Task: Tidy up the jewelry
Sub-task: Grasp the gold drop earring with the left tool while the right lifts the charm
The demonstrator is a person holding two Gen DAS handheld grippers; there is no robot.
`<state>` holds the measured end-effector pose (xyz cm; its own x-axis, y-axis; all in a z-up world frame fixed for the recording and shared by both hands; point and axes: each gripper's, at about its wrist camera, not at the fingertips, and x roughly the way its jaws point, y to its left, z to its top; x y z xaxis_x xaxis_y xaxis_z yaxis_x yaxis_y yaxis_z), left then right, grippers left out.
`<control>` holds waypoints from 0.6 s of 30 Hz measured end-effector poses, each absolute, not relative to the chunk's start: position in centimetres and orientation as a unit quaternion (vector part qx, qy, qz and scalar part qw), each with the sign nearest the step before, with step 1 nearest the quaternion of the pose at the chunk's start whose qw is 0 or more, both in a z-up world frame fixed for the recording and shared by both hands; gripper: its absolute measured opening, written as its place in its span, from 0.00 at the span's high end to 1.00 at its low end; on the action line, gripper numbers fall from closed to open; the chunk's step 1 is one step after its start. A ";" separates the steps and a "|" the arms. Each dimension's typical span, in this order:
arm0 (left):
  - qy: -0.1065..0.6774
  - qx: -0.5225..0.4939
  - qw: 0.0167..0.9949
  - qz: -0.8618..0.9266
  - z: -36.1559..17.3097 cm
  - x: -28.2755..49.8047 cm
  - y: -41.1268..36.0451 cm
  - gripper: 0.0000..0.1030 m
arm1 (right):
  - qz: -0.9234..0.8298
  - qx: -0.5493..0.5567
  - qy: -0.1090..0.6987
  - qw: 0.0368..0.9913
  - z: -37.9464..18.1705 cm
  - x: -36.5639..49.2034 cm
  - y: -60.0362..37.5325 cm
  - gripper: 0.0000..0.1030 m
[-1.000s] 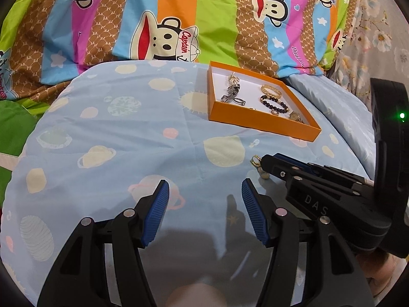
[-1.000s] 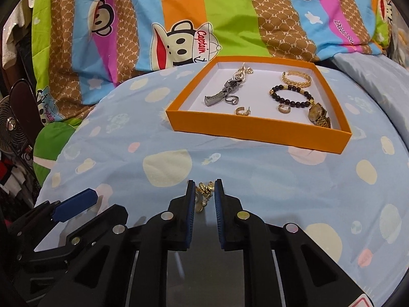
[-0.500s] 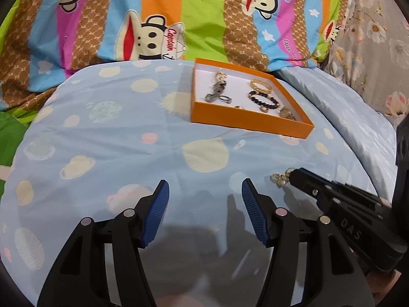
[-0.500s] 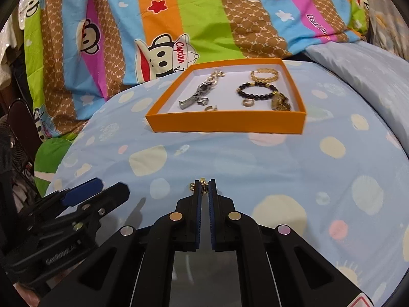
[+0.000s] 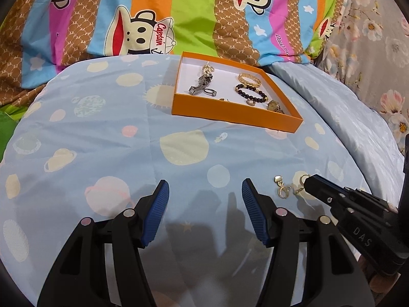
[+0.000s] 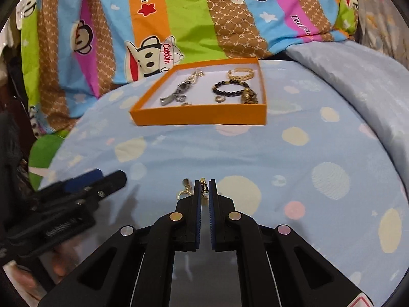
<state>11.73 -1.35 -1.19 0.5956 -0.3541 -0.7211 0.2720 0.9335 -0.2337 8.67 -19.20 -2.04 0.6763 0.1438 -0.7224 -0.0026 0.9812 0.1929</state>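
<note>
Near the front edge of the blue planet-print bedspread point(image 5: 102, 133), L side, the left gripper point(image 5: 204, 212) hangs w/ jaws apart, nothing btwn its blue pads, only bare cloth below. Just to its right, the right gripper point(image 6: 203, 192) has jaws together, clamped on a thin gold chain piece point(image 5: 282, 188); a small heart charm & a clasp ring dangle free off the tip, to the L of the fingers in the right wrist view, close over the bedspread. Can't tell if the charm touches the cloth.

Toward the back edge of the bedspread, centre-right, sits the orange box point(image 5: 230, 112), shallow, white inside. Contents L to R: silver clip-like piece point(image 5: 200, 84) w/ a thin gold chain bit at its far end; small silver ring point(image 5: 211, 92) just beside it; a small gold piece near the front wall, mostly hidden by it; gold bangle point(image 5: 249, 79) toward the back; dark bead bracelet point(image 5: 250, 92) in front of the bangle; small ring touching or just inside the beads; gold watch point(image 5: 273, 106) at the front-right corner.

Behind the bedspread, a striped cartoon-monkey blanket point(image 5: 153, 12) runs the whole width. Far R, a floral cloth point(image 5: 378, 38).
</note>
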 end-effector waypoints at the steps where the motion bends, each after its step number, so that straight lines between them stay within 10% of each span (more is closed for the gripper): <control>1: 0.413 -0.048 0.892 -0.177 -1.2 11.6 -1.4 0.45 | 0.048 0.101 0.401 0.909 -2.1 8.5 -19.5 0.95; 18: 0.439 -0.006 0.862 -0.254 -1.6 10.8 -9.3 0.45 | 0.002 0.110 0.383 0.917 -0.7 5.7 -22.6 0.95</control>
